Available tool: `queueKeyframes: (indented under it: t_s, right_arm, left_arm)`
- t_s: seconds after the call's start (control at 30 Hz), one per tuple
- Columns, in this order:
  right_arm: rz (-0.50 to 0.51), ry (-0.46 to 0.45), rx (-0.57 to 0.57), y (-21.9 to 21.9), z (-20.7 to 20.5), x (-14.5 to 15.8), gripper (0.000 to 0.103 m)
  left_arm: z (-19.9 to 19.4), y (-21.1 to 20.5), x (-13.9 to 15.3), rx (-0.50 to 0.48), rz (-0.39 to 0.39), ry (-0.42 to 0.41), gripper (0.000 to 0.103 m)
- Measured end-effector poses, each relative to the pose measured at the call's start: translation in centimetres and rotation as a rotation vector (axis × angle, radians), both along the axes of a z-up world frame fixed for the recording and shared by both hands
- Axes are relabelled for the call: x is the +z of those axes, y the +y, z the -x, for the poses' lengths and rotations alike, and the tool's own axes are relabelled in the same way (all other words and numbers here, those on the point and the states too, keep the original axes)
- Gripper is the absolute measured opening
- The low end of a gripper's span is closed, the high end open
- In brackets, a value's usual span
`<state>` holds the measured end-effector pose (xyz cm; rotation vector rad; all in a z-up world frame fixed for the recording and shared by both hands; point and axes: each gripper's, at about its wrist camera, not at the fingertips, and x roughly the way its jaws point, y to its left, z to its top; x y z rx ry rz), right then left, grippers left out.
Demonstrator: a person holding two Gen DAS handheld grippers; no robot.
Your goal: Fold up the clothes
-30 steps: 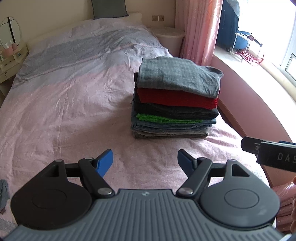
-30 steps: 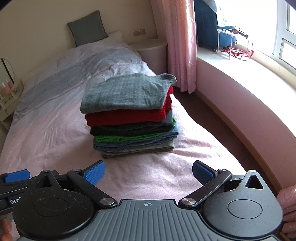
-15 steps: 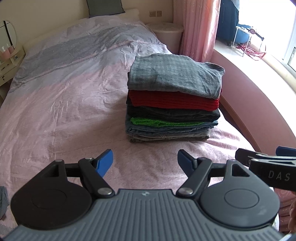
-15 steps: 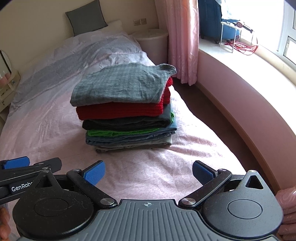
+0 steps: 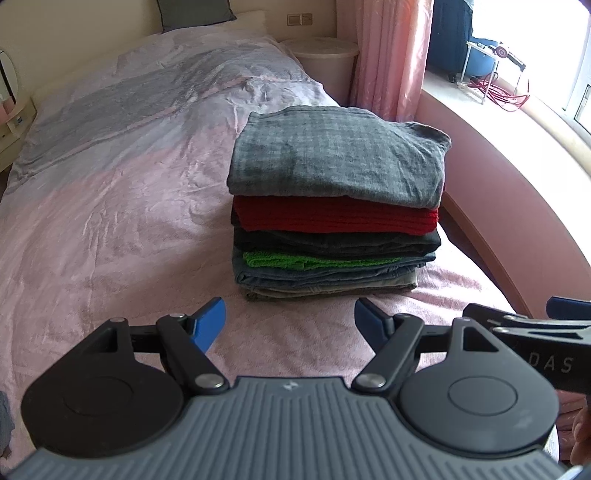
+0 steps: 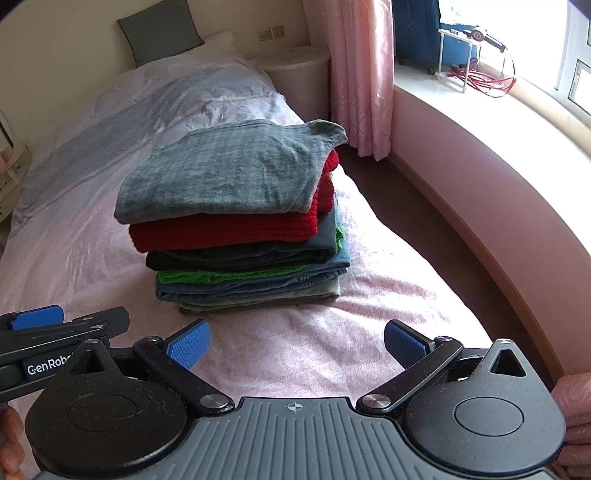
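A stack of folded clothes (image 5: pixel 336 206) (image 6: pixel 240 218) rests on the pink bed (image 5: pixel 110 229) near its right edge. A grey checked garment (image 5: pixel 332 158) tops it, over a red knit (image 5: pixel 332 218), a dark piece, a green one (image 5: pixel 295 261) and denim at the bottom. My left gripper (image 5: pixel 290 321) hovers open just in front of the stack, nothing between its blue pads. My right gripper (image 6: pixel 295 341) is open too, empty, a little short of the stack. Each gripper shows at the edge of the other's view.
A pink curved bench or ledge (image 6: pixel 480 177) runs along the bed's right side under a bright window. Pink curtain (image 5: pixel 388 55) and a round white bedside table (image 5: pixel 321 51) stand behind the stack. A grey pillow (image 6: pixel 159 29) lies at the headboard. The bed's left half is bare sheet.
Both grippers have moved closer to the stack, which now looms larger in both views. Both stay open; the clothes have not moved.
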<state>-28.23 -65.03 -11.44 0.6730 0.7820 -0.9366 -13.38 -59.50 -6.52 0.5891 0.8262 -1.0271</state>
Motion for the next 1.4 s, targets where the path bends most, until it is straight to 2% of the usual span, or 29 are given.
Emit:
queueKeyframes:
  t_s: [0.77,1.4]
  right_arm:
    - [-0.048,0.028,-0.013,-3.8,-2.0,-2.6,0.103]
    - [-0.068,0.043,-0.044,-5.1,-1.4,-3.6,0.103]
  left_arm:
    - [-2.5,-3.0,-2.4,0.008,-0.022,0.005,0.074]
    - [-2.3,-4.5,-3.0,-0.015,-0.02,0.027,0.074]
